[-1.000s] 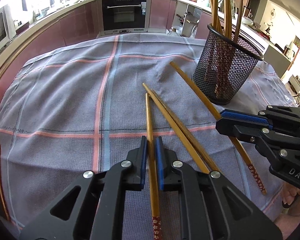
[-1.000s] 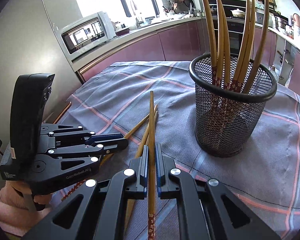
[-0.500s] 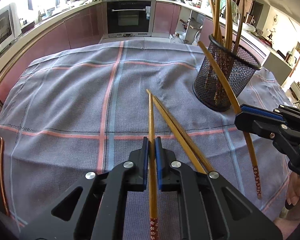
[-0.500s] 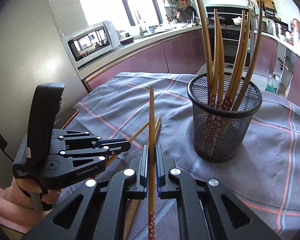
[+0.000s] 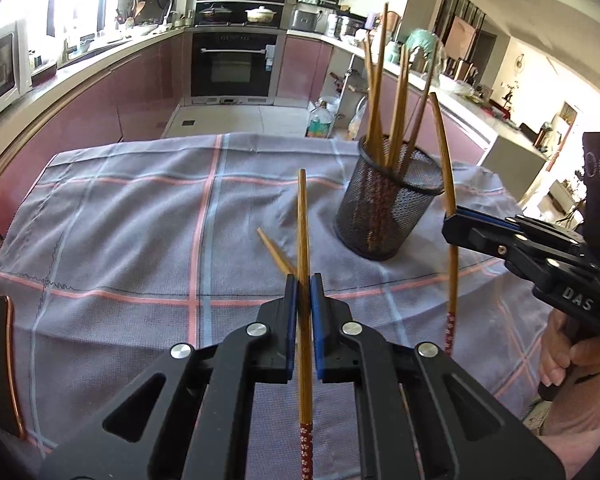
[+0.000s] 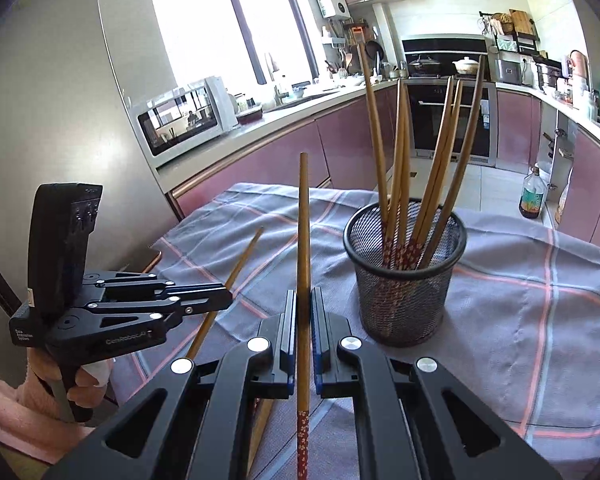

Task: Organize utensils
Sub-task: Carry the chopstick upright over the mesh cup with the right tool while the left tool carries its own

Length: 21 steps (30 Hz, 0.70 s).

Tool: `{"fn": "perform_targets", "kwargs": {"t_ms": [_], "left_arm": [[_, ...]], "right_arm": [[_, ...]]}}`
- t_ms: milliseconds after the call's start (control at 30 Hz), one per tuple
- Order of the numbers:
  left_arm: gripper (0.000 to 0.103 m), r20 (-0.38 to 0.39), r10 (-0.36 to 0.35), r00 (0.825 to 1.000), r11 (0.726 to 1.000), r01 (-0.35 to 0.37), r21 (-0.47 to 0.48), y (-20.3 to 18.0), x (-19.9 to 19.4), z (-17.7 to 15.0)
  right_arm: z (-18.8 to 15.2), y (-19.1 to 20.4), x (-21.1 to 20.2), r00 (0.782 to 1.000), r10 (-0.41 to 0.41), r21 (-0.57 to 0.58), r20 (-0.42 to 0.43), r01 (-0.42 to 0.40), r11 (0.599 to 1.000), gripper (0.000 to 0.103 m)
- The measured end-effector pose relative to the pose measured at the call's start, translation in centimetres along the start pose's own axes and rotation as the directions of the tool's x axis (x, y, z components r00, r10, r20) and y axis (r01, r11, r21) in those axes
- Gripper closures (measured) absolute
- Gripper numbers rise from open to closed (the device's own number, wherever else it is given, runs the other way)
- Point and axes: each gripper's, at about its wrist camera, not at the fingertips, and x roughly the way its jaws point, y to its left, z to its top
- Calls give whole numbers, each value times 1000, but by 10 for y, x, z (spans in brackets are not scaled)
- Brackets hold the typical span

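checked tablecloth (image 5: 140, 216) under both: left gripper (image 5: 304, 292) and right gripper (image 6: 304, 304) each clamp one chopstick (lifted); next, tip them into the mesh cup (image 6: 404, 280).

Table covered by a grey cloth (image 5: 140, 220) with pink and blue check lines. On it stands a black mesh holder (image 5: 384, 204), upright; a loose chopstick (image 5: 274, 250) lies nearby, partly hidden.

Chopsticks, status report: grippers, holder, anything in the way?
Left gripper shut on one chopstick; right gripper shut on another. Mesh holder upright, several chopsticks inside. More chopsticks lie on the cloth. Path to holder unobstructed.
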Motion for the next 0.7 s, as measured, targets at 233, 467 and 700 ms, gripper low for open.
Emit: {"fn": "perform_targets", "kwargs": {"t_ms": [233,467,700], "left_arm": [[96,75,-61,995,998,60,19,-10,-31,13],[96,135,-114,984,993,111,33,-17,-54,25],[96,210,-158,965,987,154,36,-22,-78,41]], "right_arm": [[9,-10,-19,998,-15,12,61,14,1000,98],[18,-13,-30,995,-25,9,101,24,1000,98],[29,-15,-41,989,-34,4,146,33,999,98]]}}
